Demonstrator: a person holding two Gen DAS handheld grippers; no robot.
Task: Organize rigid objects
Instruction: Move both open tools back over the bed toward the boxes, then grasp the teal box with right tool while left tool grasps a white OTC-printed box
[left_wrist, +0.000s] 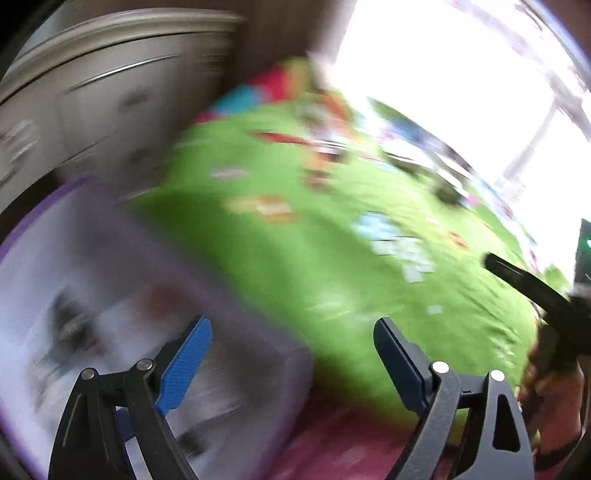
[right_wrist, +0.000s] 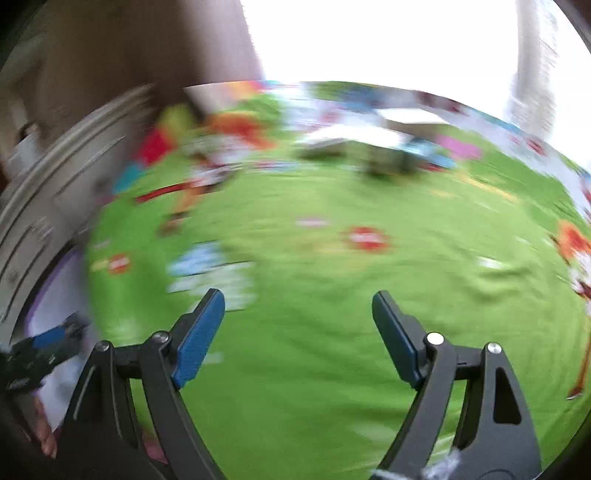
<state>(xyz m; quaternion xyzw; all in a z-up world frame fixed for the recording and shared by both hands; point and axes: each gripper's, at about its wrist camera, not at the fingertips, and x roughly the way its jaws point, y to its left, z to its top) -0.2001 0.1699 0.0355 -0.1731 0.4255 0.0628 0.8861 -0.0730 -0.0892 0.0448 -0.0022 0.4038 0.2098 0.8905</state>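
Both views are heavily motion-blurred. My left gripper (left_wrist: 293, 328) is open and empty, above the edge between a purple-rimmed translucent bin (left_wrist: 110, 280) and a green patterned bed cover (left_wrist: 314, 240). Dark blurred objects lie inside the bin. My right gripper (right_wrist: 298, 301) is open and empty above the green cover (right_wrist: 314, 295). Blurred small objects (right_wrist: 384, 162) lie at the far side of the cover. The left gripper (right_wrist: 40, 350) shows at the left edge of the right wrist view, over the bin (right_wrist: 55, 295).
A beige cabinet with drawers (left_wrist: 92, 92) stands behind the bin; it also shows in the right wrist view (right_wrist: 44, 206). A bright window (left_wrist: 461, 74) is at the back right. The right gripper's dark body (left_wrist: 535, 291) enters the left wrist view at right. A pink surface (left_wrist: 332, 443) lies below.
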